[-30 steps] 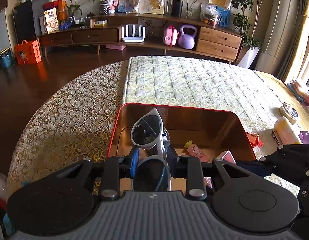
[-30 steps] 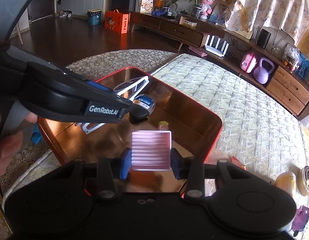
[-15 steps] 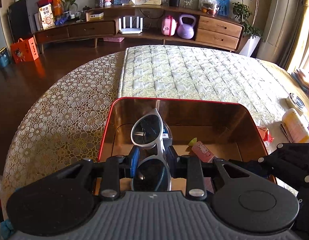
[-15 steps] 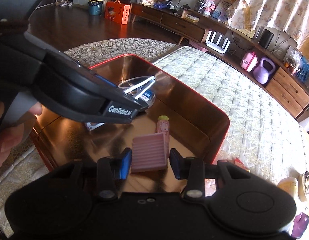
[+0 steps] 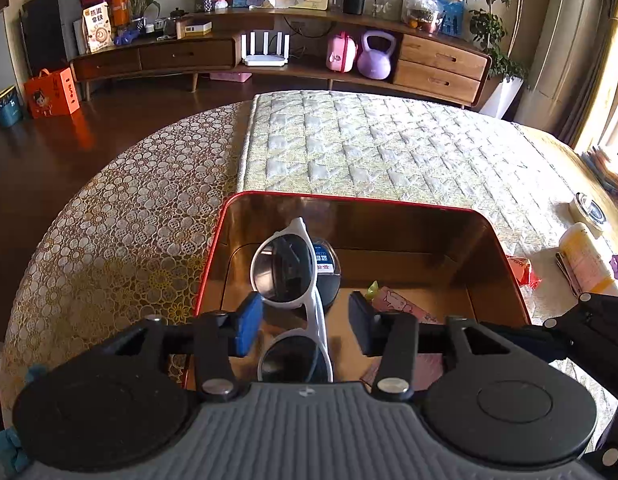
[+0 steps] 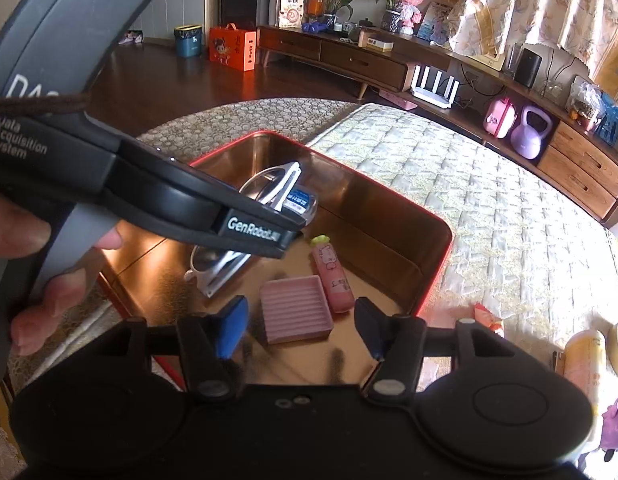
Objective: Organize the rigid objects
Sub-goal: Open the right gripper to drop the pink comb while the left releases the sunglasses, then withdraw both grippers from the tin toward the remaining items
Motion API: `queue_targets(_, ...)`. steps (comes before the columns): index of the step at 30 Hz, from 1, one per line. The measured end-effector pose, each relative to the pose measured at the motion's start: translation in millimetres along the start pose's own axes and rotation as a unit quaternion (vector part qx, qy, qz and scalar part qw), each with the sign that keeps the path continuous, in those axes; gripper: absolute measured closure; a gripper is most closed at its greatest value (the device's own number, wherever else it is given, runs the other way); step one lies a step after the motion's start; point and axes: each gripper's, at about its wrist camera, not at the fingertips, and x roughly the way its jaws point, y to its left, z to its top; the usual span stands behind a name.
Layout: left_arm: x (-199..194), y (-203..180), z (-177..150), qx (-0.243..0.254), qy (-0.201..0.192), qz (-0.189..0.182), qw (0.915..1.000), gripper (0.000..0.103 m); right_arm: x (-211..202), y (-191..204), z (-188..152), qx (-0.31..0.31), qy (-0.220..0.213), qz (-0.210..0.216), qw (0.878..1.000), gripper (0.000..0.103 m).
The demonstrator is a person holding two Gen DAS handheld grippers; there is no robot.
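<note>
Both my left fingers [image 5: 305, 320] and right fingers [image 6: 299, 328] have just opened, so the sunglasses [image 5: 293, 280] and the pink box [image 6: 295, 314] between them now rest released inside the red tray [image 5: 505, 264].

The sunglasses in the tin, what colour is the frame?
White, with dark lenses. The sunglasses show best in the left wrist view, lying in the red-rimmed tin.

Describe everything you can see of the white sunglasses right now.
The white sunglasses have a glossy, plastic-looking frame with two round dark lenses and folded temples. They sit tilted inside the red-rimmed metal tin, the far lens propped on a round clear-lidded case. The left gripper stands open around them, neither pad touching.
</note>
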Motion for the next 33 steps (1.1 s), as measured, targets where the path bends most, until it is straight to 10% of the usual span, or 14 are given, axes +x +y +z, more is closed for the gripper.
queue_targets(33,-103,-47,-35,0.019,-0.043,-0.045,0.9979,0.036,-124,-32,-56,0.116,-0.095,0.019,0.989,0.003)
